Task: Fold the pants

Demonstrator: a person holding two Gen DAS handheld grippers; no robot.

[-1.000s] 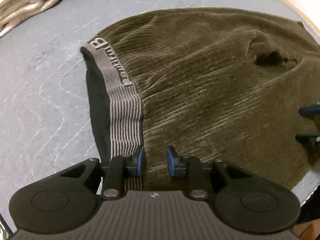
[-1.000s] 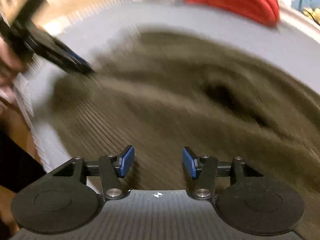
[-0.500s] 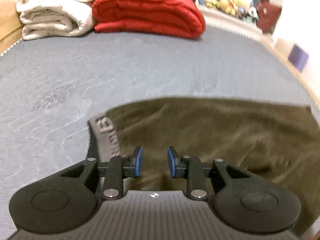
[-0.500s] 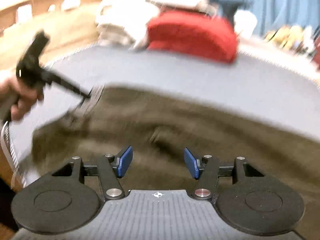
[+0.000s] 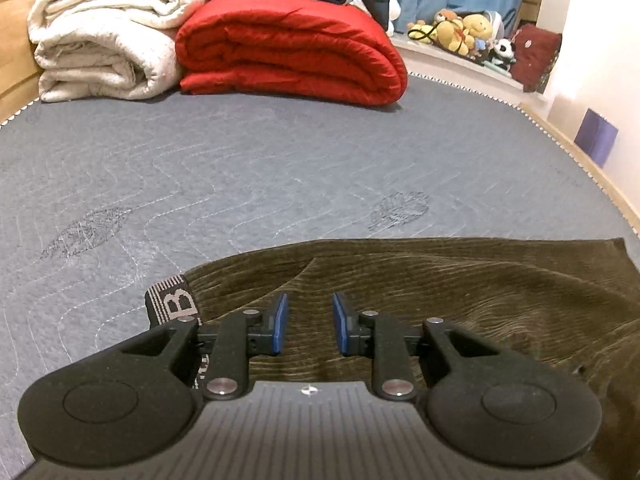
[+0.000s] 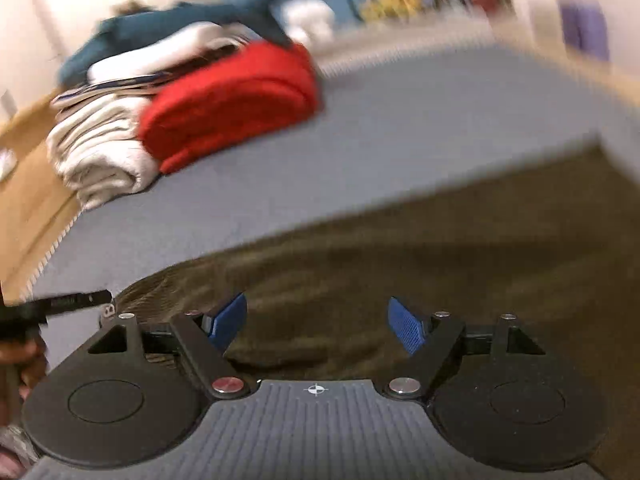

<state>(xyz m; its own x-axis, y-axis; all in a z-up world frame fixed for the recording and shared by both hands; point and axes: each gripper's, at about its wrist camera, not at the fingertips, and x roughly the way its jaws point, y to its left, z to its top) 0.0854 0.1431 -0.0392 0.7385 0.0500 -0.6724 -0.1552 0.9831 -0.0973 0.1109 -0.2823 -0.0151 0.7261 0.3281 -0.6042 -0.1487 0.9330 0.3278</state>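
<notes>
Olive corduroy pants lie folded on the grey mattress, their grey lettered waistband at the left end. My left gripper hovers above the waistband end, its jaws narrowly apart and closing a little, with nothing between them. In the blurred right wrist view the pants fill the lower half. My right gripper hangs over them, its jaws opening wide and empty. The left gripper's black fingers and the person's hand show at that view's left edge.
A folded red quilt and a rolled white blanket sit at the far end of the mattress, with more bedding stacked on top. Soft toys line a ledge beyond. The mattress edge runs along the right.
Both grippers have lifted and tilted up off the pants, so the far bedding has come into view. The right jaws have spread wider. The left jaws keep about the same narrow gap.
</notes>
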